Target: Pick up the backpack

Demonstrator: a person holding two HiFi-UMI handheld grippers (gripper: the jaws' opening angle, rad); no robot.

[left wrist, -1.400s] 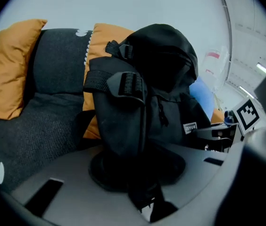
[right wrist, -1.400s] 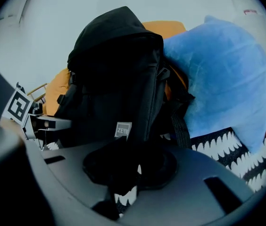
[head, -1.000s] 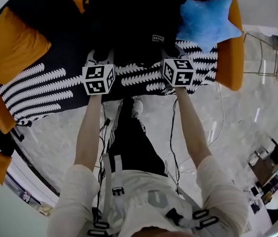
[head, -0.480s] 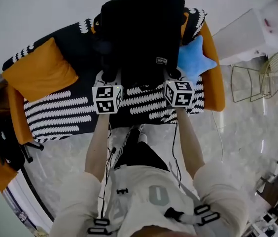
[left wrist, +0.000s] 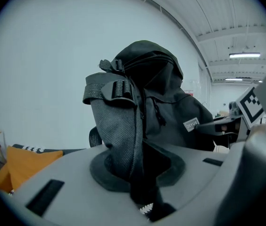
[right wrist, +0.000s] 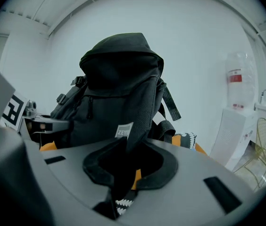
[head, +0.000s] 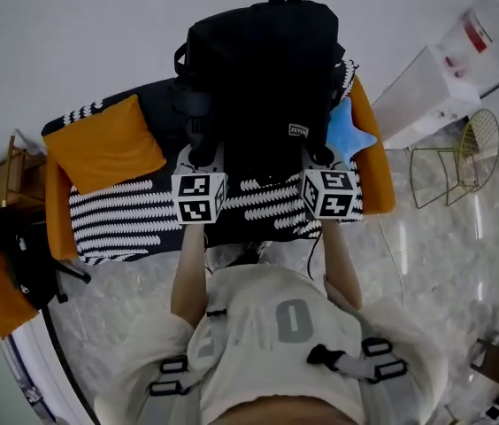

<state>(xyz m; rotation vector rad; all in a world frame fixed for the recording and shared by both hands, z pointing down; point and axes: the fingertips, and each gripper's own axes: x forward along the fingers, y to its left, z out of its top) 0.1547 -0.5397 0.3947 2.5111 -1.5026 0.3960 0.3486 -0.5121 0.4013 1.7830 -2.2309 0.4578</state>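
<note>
A black backpack (head: 258,69) hangs in the air over the sofa, carried by both grippers at its lower corners. My left gripper (head: 198,149) is shut on the bag's lower left side; in the left gripper view the grey fabric (left wrist: 123,140) runs down into the pinch of that gripper (left wrist: 135,178). My right gripper (head: 316,153) is shut on the lower right side, beside the small white label (head: 298,131). In the right gripper view the backpack (right wrist: 119,93) stands upright above that gripper (right wrist: 123,173), with a fold of it between the pads.
Below is a sofa with a black-and-white patterned cover (head: 126,211), an orange cushion (head: 103,144) and a blue star pillow (head: 349,131). A white cabinet (head: 426,87) and a gold wire chair (head: 462,153) stand at the right. A wooden chair (head: 2,180) is at the left.
Both grippers have risen together with the backpack in them. The bag has come up off the sofa seat, and the sofa now looks smaller and lower in the head view.
</note>
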